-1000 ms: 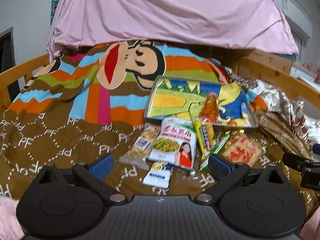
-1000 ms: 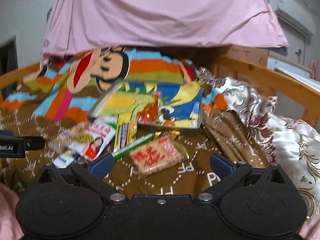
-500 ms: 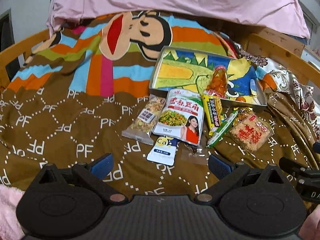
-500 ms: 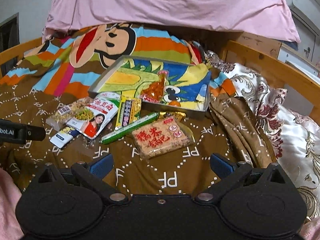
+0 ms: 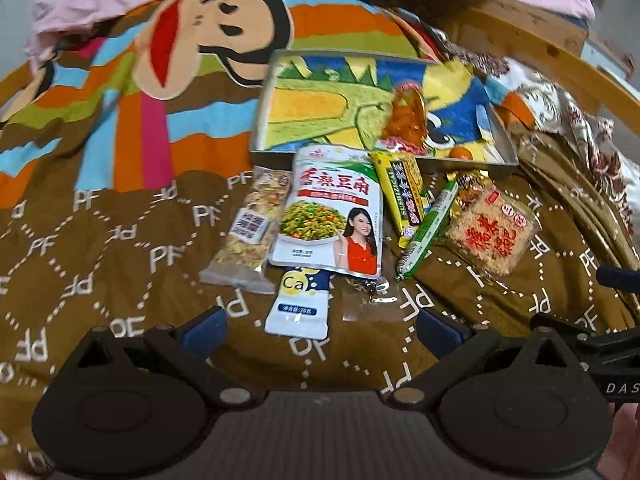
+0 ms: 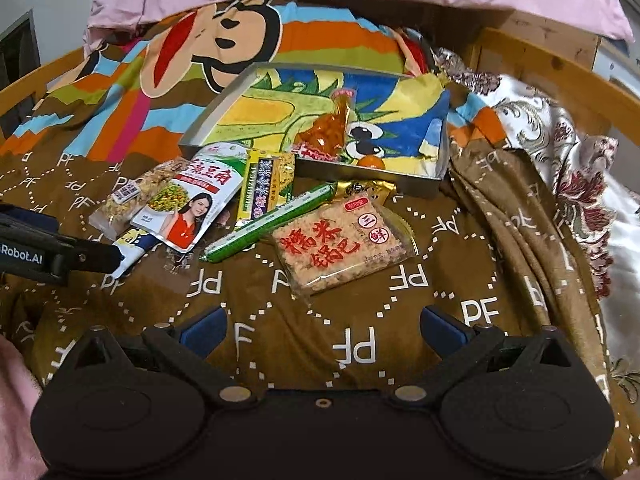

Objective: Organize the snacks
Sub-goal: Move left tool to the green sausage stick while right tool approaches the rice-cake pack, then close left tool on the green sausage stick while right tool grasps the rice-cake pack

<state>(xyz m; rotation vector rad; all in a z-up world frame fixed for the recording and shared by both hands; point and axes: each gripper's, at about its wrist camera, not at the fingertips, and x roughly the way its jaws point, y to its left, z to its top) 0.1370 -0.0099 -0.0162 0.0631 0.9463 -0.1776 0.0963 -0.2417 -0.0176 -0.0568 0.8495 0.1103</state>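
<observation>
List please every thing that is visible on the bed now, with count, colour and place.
metal tray: 1, grey, colourful lining, behind the snacks
orange sauce packet: 1, inside tray
white bean packet: 1, white and green, on blanket in front of tray
clear oat bar: 1, beside white bean packet
Ca sachet: 1, white and blue, nearest
yellow packet: 1, leaning at tray edge
green stick: 1, between yellow packet and rice cracker pack
rice cracker pack: 1, clear, red letters
blanket: 1, brown
left gripper: open
right gripper: open
</observation>
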